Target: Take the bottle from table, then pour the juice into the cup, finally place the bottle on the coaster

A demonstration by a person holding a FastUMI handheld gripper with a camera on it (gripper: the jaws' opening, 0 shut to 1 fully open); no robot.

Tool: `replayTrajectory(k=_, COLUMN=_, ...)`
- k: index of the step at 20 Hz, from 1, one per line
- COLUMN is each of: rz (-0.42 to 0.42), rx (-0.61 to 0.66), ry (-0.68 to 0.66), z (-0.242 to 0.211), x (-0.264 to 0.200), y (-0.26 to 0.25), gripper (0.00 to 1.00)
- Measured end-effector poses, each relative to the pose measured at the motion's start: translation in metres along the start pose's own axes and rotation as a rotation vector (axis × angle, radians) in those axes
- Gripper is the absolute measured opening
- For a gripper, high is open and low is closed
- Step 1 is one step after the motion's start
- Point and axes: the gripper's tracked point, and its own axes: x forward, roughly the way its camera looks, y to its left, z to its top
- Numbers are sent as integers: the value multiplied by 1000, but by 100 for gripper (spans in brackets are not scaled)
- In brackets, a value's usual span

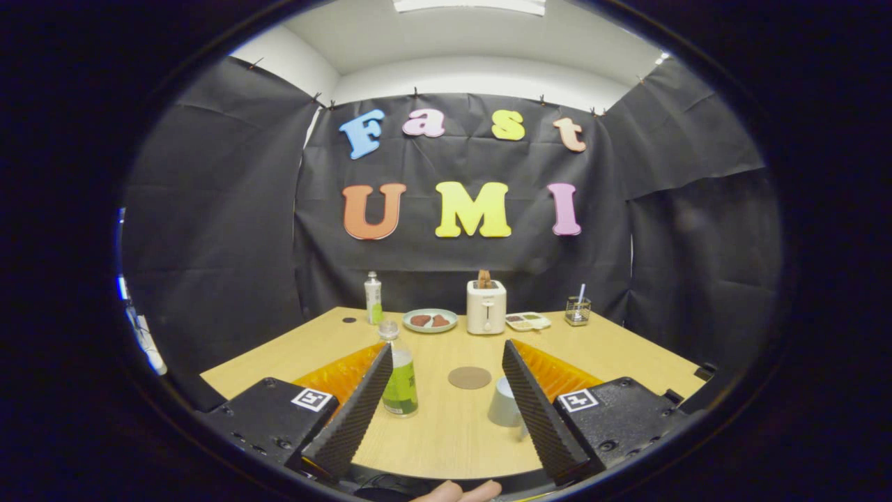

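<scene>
Fingers [376, 390] of the claw [446, 408] are held wide apart above the near edge of the desk [446, 432], nothing gripped between them, and both are aimed level toward the far edge. A fingertip of the person's hand [460, 491] is seen just behind the claw. The bottle [399, 369] (green label, clear cap) is stood upright just inside the left finger, partly overlapped by it. A pale cup [503, 403] is stood against the inner side of the right finger. Between and slightly beyond them, a round brown coaster [469, 377] is laid flat, unoccupied. Along the far edge are ranged a second bottle [373, 298], a plate [430, 320], a white toaster [486, 307], a small tray [527, 321] and a wire holder [578, 311]. Black cloth is hung behind, under a white ceiling.
</scene>
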Motion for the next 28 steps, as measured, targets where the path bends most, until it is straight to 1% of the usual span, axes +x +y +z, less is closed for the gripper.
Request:
replayTrajectory(k=6, rz=23, rx=0, ry=36, z=-16, x=43, y=33, gripper=100)
replayTrajectory(k=11, rz=20, rx=-13, ry=90, z=-38, x=77, y=49, gripper=100)
replayTrajectory(k=16, rz=17, rx=-25, ry=145, z=-61, x=109, y=58, gripper=100)
replayTrajectory(k=19, rz=20, rx=-40, ry=155, z=-70, x=122, y=66, gripper=100)
replayTrajectory(k=28, rz=1, rx=-35, ry=169, z=-81, x=166, y=76, gripper=100)
